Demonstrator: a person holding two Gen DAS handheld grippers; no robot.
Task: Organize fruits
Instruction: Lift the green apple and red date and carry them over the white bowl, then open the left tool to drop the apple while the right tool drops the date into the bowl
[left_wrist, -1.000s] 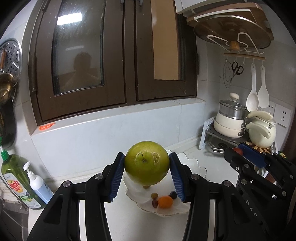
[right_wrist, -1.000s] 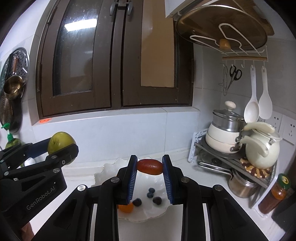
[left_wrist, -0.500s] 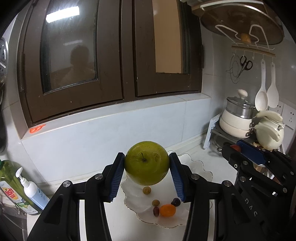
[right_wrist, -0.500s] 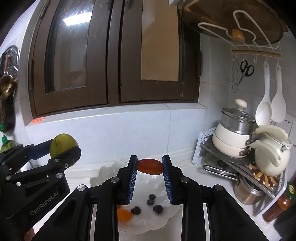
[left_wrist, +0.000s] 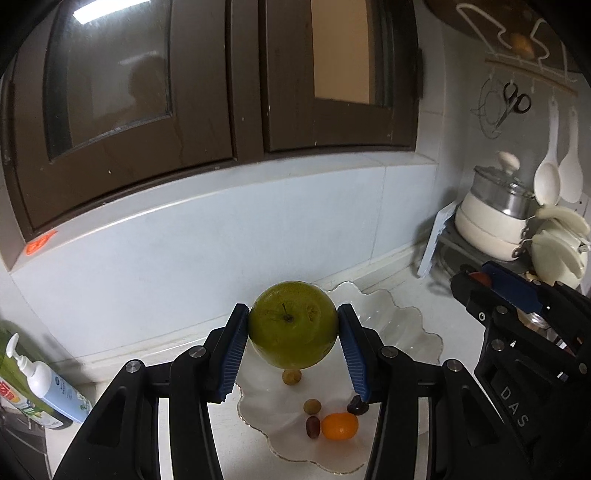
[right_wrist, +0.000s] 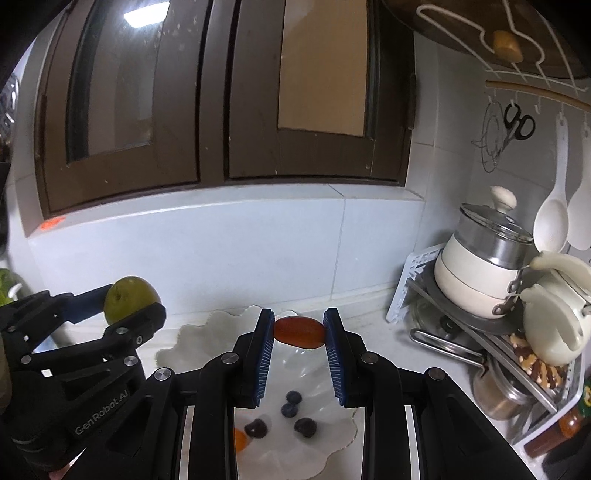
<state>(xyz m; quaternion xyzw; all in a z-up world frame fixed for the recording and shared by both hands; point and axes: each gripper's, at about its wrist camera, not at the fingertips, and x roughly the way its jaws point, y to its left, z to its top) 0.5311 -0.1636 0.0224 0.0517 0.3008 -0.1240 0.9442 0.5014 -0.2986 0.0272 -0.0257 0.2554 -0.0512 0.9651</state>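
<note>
My left gripper (left_wrist: 292, 328) is shut on a large green apple (left_wrist: 292, 328) and holds it above the near part of a scalloped glass plate (left_wrist: 402, 321). On the plate lie a small orange (left_wrist: 340, 426), a dark grape (left_wrist: 312, 426) and other small fruits. My right gripper (right_wrist: 299, 330) is shut on a small red tomato (right_wrist: 299, 331) above the same plate (right_wrist: 192, 336), where several dark berries (right_wrist: 294, 404) lie. The left gripper and apple show in the right wrist view (right_wrist: 130, 299).
A rack at the right holds a white pot (right_wrist: 480, 266) and a cream kettle (right_wrist: 554, 317). Spoons (right_wrist: 552, 218) and scissors hang on the wall. Soap bottles (left_wrist: 44, 384) stand at the left. A tiled ledge and dark window frames are behind.
Both grippers have tilted down and come closer to the counter, so more of the plate and its fruits shows. Both holds are unchanged.
</note>
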